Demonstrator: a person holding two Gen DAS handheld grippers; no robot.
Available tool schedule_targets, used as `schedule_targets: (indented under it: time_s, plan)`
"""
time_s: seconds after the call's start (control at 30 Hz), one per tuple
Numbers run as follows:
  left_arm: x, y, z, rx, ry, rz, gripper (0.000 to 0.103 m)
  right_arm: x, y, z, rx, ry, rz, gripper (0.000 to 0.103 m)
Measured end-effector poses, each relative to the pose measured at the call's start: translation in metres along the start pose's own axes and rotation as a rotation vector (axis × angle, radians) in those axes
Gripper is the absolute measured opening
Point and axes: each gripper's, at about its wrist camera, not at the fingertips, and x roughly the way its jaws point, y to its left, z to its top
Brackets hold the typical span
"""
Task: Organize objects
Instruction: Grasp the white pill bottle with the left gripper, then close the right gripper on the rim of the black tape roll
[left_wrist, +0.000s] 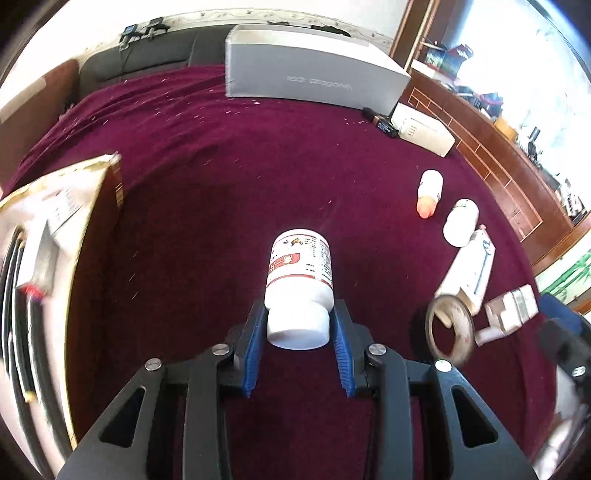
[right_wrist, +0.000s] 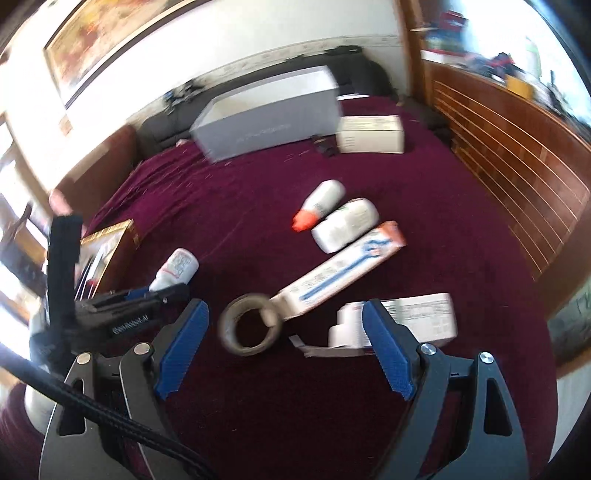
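My left gripper (left_wrist: 298, 325) is shut on the cap end of a white pill bottle (left_wrist: 300, 271) with a red-and-white label, held above the maroon cloth; the bottle also shows in the right wrist view (right_wrist: 176, 267). My right gripper (right_wrist: 284, 339) is open and empty above a tape roll (right_wrist: 250, 324) and a white carton (right_wrist: 410, 318). A long toothpaste box (right_wrist: 343, 267), a white jar (right_wrist: 345, 224) and an orange-capped bottle (right_wrist: 319, 204) lie beyond. The left view shows the tape roll (left_wrist: 450, 330), the toothpaste box (left_wrist: 469, 267), the jar (left_wrist: 460, 221) and the orange-capped bottle (left_wrist: 430, 192).
An open cardboard box (left_wrist: 55, 236) with cables stands at the left. A large grey box (left_wrist: 310, 70) and a white box (left_wrist: 423, 129) stand at the far edge of the cloth. A wooden wall panel (right_wrist: 517, 177) runs along the right.
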Motion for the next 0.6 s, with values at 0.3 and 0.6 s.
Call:
schedule_targets:
  time_s: [0.3, 0.6]
  plan:
    - [-0.060, 0.020, -0.033, 0.003, -0.089, -0.039, 0.029, 0.038, 0.072, -0.015, -0.296, 0.090, -0.031, 0.082]
    - [-0.051, 0.025, -0.037, 0.011, -0.063, -0.033, 0.028, 0.086, 0.074, -0.019, -0.299, 0.197, -0.078, 0.052]
